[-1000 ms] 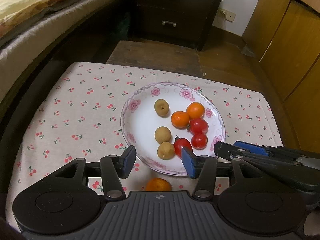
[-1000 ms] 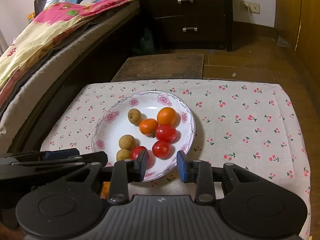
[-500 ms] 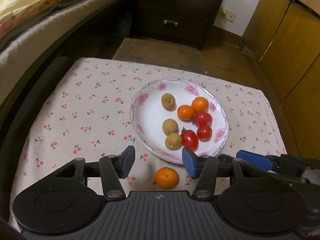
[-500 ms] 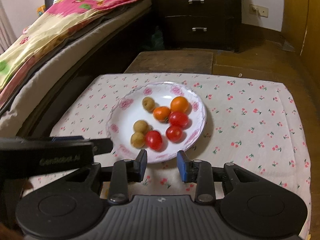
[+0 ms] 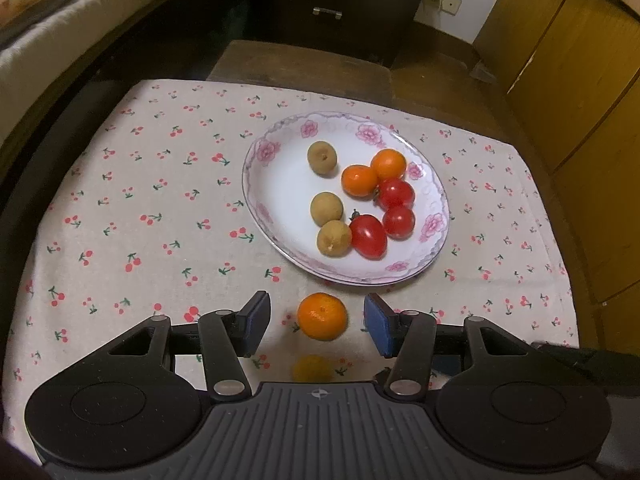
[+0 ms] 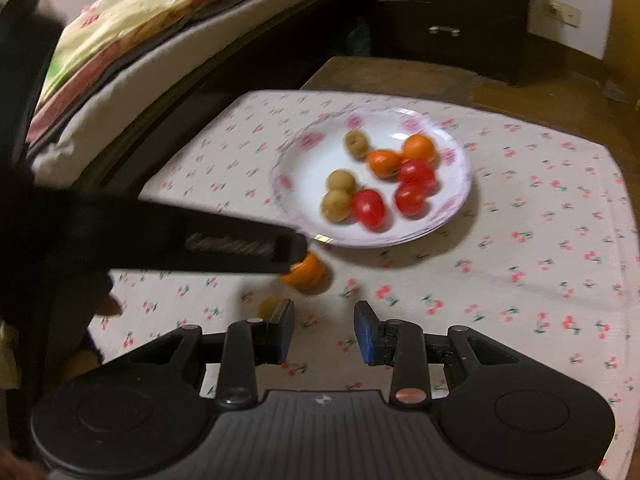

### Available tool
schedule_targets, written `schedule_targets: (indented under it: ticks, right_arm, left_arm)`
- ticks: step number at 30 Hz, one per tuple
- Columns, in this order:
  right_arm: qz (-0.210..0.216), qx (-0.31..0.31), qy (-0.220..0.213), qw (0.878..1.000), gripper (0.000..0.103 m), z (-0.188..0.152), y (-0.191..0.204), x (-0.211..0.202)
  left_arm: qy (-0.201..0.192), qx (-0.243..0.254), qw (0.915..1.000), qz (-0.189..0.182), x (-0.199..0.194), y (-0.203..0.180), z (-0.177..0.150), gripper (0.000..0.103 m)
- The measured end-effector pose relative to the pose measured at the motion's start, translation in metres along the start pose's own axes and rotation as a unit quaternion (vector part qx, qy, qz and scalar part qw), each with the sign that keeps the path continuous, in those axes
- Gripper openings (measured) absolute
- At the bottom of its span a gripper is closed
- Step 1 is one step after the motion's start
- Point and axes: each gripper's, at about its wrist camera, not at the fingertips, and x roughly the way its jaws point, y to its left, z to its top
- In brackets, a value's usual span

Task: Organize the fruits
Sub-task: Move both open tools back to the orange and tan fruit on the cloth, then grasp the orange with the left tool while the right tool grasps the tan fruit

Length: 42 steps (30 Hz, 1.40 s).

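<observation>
My left gripper hung low with its jaws spread wide. My right gripper was beside it, jaws parted and empty.

White oval porcelain plate at frame centre, rim ringed with pink flowers. On it: three tan-brown round longans, two orange mandarins, three glossy red cherry tomatoes. Below the plate, one orange mandarin on cream tablecloth dotted with red cherries and green stems. Blue pads on black left claw. Upper left, yellow-and-pink floral quilt.
</observation>
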Motion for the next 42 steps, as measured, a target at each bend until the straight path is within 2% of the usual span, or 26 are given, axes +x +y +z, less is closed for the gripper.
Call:
schedule_targets:
  ticks: [12, 17, 22, 27, 36, 42]
  right_arm:
    - [0.04, -0.011, 0.032, 0.999, 0.034, 0.002, 0.022, 0.039]
    - [0.038, -0.022, 0.032, 0.999, 0.036, 0.007, 0.026, 0.051]
    - [0.034, -0.027, 0.049, 0.998, 0.028, 0.004, 0.021, 0.057]
    - [0.026, -0.033, 0.041, 0.998, 0.027, 0.001, 0.02, 0.051]
    - [0.036, -0.018, 0.032, 0.999, 0.026, 0.007, 0.012, 0.043]
    - [0.018, -0.031, 0.036, 0.999, 0.025, 0.002, 0.01, 0.027]
  left_arm:
    - [0.005, -0.013, 0.9999, 0.0, 0.003, 0.013, 0.003, 0.061]
    - [0.008, -0.024, 0.9997, 0.002, 0.004, 0.019, 0.003, 0.062]
    - [0.01, -0.022, 0.9997, 0.003, 0.005, 0.017, 0.003, 0.063]
    - [0.013, -0.021, 0.9997, 0.001, 0.007, 0.014, 0.001, 0.064]
    - [0.011, -0.03, 0.9995, -0.002, 0.006, 0.018, 0.003, 0.064]
    - [0.014, -0.021, 0.9996, -0.01, 0.004, 0.015, 0.001, 0.065]
